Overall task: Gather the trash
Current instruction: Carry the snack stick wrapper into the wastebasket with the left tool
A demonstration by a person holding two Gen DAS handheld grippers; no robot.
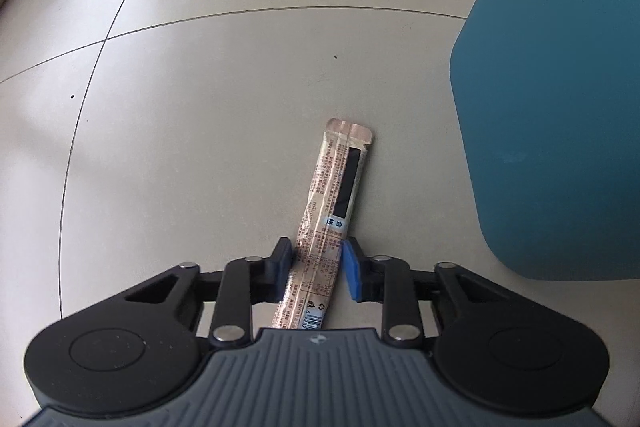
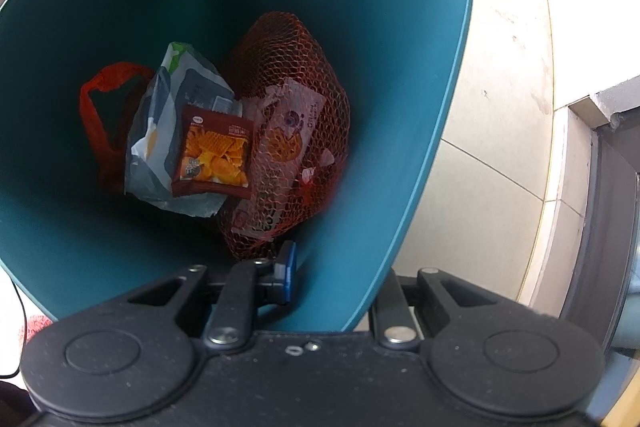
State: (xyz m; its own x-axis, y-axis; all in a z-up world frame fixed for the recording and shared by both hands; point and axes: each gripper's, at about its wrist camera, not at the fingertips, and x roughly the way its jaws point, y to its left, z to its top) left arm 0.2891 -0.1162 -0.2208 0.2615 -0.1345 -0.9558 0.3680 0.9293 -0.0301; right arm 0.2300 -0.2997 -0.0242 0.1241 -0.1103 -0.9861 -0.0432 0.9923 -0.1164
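A long beige snack-stick wrapper [image 1: 338, 187] lies on the tiled floor [image 1: 200, 127]. My left gripper [image 1: 316, 269] straddles its near end, the blue pads [image 1: 352, 273] close on either side with a small gap on the right. The teal trash bin [image 1: 560, 107] stands to the right. My right gripper [image 2: 336, 279] is shut on the bin's rim [image 2: 360, 299], one finger [image 2: 286, 273] inside and the other hidden outside. Inside lie a red net bag [image 2: 296, 75], a grey-white bag [image 2: 168, 115] and an orange chip packet [image 2: 216, 155].
Pale floor tiles with dark grout lines [image 1: 96, 59] spread to the left and ahead. In the right wrist view a grey door frame or threshold [image 2: 600, 155] stands to the right of the bin. A red patch [image 2: 34, 325] shows at the lower left.
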